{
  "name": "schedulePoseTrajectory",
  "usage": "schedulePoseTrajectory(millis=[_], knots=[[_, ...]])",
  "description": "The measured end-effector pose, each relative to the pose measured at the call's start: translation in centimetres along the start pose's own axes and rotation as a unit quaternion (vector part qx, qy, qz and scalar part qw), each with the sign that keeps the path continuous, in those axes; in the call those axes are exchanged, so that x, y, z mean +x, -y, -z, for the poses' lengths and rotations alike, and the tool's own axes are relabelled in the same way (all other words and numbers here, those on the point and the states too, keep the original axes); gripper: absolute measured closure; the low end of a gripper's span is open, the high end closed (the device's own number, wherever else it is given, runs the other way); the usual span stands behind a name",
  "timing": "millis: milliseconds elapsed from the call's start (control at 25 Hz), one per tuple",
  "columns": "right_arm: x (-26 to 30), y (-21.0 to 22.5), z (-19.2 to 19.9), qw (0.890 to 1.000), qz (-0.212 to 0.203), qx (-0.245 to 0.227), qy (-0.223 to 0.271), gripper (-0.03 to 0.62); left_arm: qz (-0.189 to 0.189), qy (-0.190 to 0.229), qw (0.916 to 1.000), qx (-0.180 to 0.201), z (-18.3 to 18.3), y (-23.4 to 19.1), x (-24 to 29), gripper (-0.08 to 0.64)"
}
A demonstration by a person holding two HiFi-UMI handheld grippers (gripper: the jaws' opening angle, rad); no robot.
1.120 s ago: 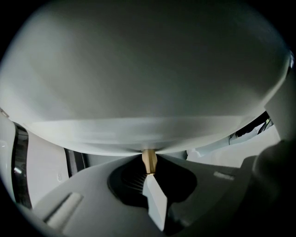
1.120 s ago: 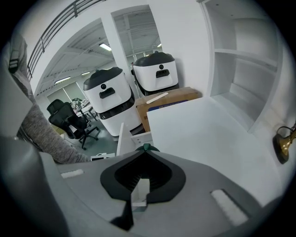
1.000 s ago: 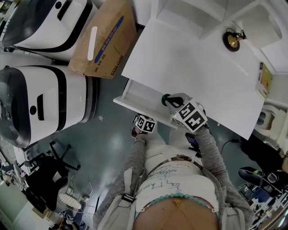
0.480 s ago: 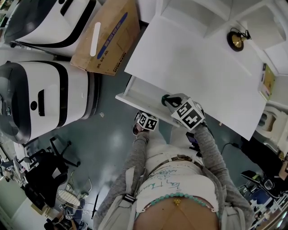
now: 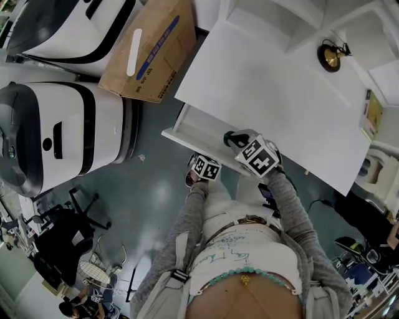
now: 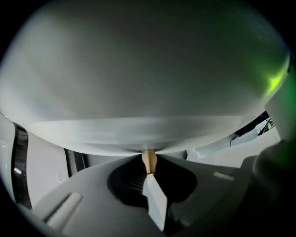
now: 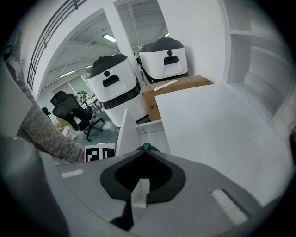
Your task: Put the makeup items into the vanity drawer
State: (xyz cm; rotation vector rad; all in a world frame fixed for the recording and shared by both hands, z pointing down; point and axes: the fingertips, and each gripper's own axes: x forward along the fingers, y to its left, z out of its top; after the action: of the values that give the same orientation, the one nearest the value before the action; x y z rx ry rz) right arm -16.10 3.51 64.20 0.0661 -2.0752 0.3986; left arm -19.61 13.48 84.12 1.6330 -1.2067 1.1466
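The white vanity (image 5: 274, 93) has its drawer (image 5: 187, 144) pulled partly out at the front left. My left gripper (image 5: 196, 161) is pressed against the drawer's front, shut on a small tan knob (image 6: 149, 159); the white front panel (image 6: 138, 92) fills the left gripper view. My right gripper (image 5: 230, 138) hovers over the open drawer with its green tips together and nothing between them. In the right gripper view these tips (image 7: 146, 148) point across the drawer (image 7: 124, 132) and the tabletop (image 7: 217, 125). A round gold and black item (image 5: 328, 56) lies at the tabletop's far side.
A cardboard box (image 5: 146, 53) leans beside the vanity's left end, next to two large white machines (image 5: 59, 134). A flat yellowish item (image 5: 370, 113) lies at the table's right edge. White shelves (image 5: 280, 19) rise behind the tabletop. Office chairs (image 7: 74, 113) stand on the grey floor.
The head view has shifted slightly. The right gripper has edged a little to the left over the drawer; the left gripper stays at the drawer front.
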Motion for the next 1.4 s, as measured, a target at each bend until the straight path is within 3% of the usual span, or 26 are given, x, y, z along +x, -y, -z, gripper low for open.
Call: schedulePoseTrajectory(millis=[1400], knots=[[7.4,-0.6,2.5,1.0,-0.005,-0.011,-0.029,0.563,-0.004,-0.001,1.0,-0.001,-0.1,-0.1,0.1,0.532]])
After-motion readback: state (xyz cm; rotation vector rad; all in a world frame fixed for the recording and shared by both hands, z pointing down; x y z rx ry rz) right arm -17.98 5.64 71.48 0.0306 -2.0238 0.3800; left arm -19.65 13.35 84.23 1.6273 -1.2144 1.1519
